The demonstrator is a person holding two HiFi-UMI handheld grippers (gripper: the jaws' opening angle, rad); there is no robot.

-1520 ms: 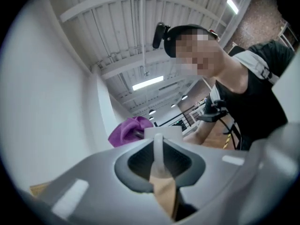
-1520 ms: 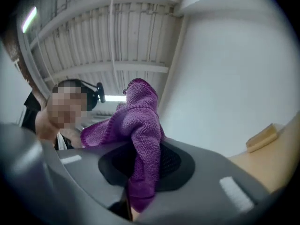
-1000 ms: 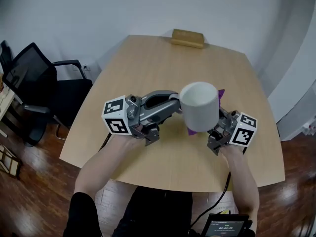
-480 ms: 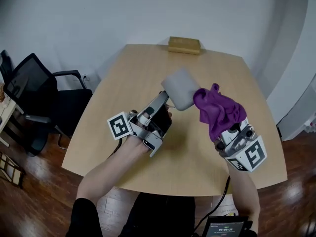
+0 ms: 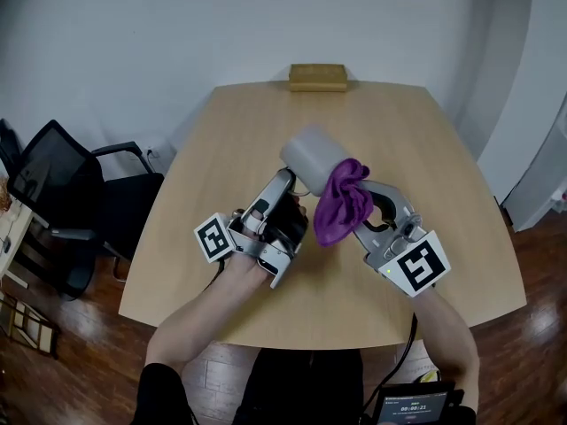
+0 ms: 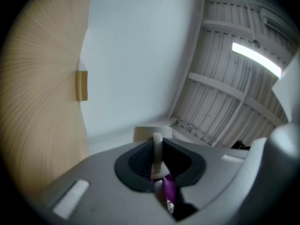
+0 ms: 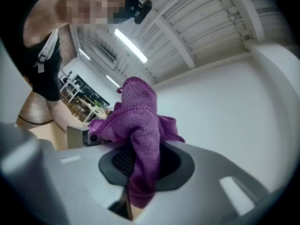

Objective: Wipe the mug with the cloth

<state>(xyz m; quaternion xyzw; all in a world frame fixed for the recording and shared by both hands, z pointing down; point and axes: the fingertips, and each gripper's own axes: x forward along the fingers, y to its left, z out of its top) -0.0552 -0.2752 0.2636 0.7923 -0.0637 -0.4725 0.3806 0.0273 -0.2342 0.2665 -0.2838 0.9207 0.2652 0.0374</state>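
- A white ceramic mug (image 5: 310, 158) is held up over the middle of the pale wooden table with rounded corners (image 5: 248, 122). It is tipped at a slant rather than standing.
- The left gripper (image 5: 285, 180), grey metal with black pads, reaches in from 7 o'clock of the mug. Its jaws are pinched together on a thin white edge of the mug, seen edge-on between the pads in the left gripper view. I cannot tell whether that edge is the handle or the wall.
- A crumpled purple microfibre cloth (image 5: 341, 206) lies against the mug at its 5 o'clock side, touching it.
- The right gripper (image 5: 354, 224) comes in from 4 o'clock of the mug. Its jaws are clamped on the cloth, which bunches out above the pads in the right gripper view.
- The left gripper's marker cube (image 5: 215, 237) and the right gripper's marker cube (image 5: 416, 266) carry black-and-white square code patterns.
- A small tan wooden block (image 5: 317, 76) sits at the table's 12 o'clock edge, well apart from the mug.
- A black office chair (image 5: 71, 193) stands off the table's 9 o'clock side, on the dark wood floor.
- A small dark screen (image 5: 409, 405) at 6 o'clock, near the person's lap, shows light digits too small to read.
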